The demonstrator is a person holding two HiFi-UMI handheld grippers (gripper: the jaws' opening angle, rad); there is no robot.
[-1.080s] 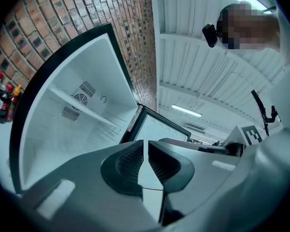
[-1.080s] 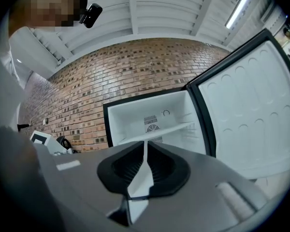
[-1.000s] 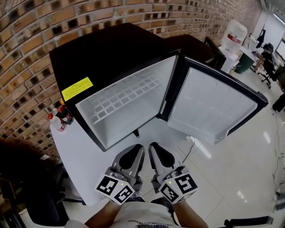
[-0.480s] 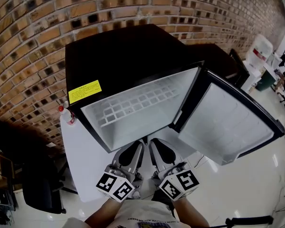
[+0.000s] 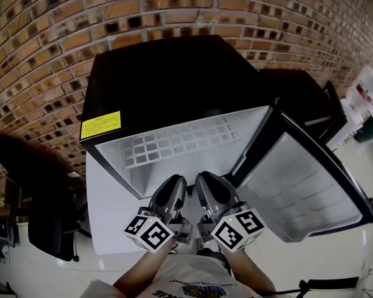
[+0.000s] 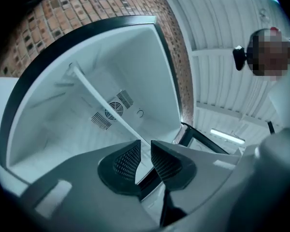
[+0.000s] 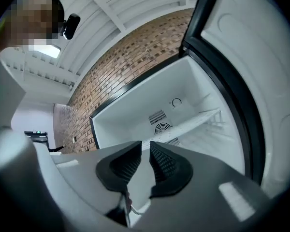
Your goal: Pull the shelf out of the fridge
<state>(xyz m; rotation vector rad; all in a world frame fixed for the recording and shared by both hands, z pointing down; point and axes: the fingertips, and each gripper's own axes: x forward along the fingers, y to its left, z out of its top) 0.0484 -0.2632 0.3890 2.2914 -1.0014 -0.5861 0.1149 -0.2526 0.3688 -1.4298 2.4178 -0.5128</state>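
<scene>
Left gripper (image 6: pixel 145 143): jaws a slim gap apart, just been opening, nothing between them; at the fridge's open front.
Right gripper (image 7: pixel 145 145): likewise narrowly parted, just been opening, empty; also at the fridge's front.
Shelf (image 5: pixel 174 143): white wire grid, inside the fridge, clear of both grippers.
Fridge (image 5: pixel 161 79): black, small.
Door (image 5: pixel 301 182): swung open on the fridge's right.

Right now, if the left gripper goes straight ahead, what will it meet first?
Probably the front edge of the shelf inside the open fridge; depth is unclear. The left gripper has just been opening its jaws, with nothing between them.
</scene>
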